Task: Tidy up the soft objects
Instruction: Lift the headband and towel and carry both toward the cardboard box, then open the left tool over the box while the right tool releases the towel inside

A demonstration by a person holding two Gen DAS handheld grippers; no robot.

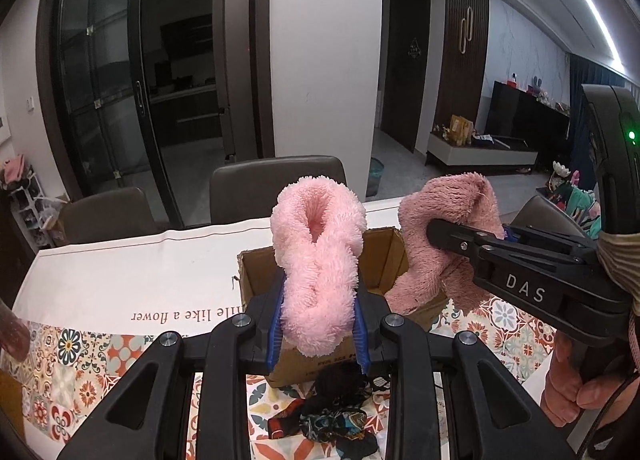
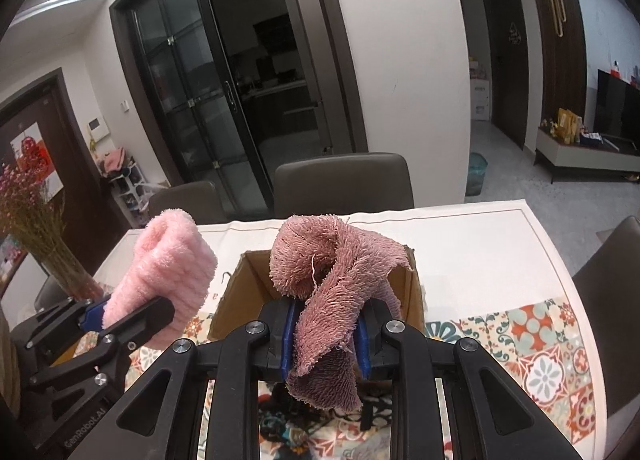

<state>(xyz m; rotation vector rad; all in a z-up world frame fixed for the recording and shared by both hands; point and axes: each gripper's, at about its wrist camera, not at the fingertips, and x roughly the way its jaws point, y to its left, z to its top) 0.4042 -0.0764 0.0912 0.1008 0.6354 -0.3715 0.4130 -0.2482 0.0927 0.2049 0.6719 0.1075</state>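
Observation:
My left gripper point(image 1: 319, 320) is shut on a light pink fluffy cloth point(image 1: 316, 256), held above the table in front of an open cardboard box point(image 1: 260, 276). My right gripper point(image 2: 325, 334) is shut on a dusty pink shaggy cloth point(image 2: 332, 284), held just above the same box point(image 2: 236, 292). In the left wrist view the right gripper point(image 1: 444, 234) and its dusty pink cloth point(image 1: 436, 216) are at the right, over the box's right side. In the right wrist view the left gripper point(image 2: 132, 310) and light pink cloth point(image 2: 168, 272) are at the left.
The table point(image 1: 120, 272) has a white and patterned tile cloth. Dark patterned fabric pieces point(image 1: 336, 416) lie near me in front of the box. Grey chairs point(image 1: 276, 188) stand behind the table. A vase of dried flowers point(image 2: 36, 228) stands at the table's left.

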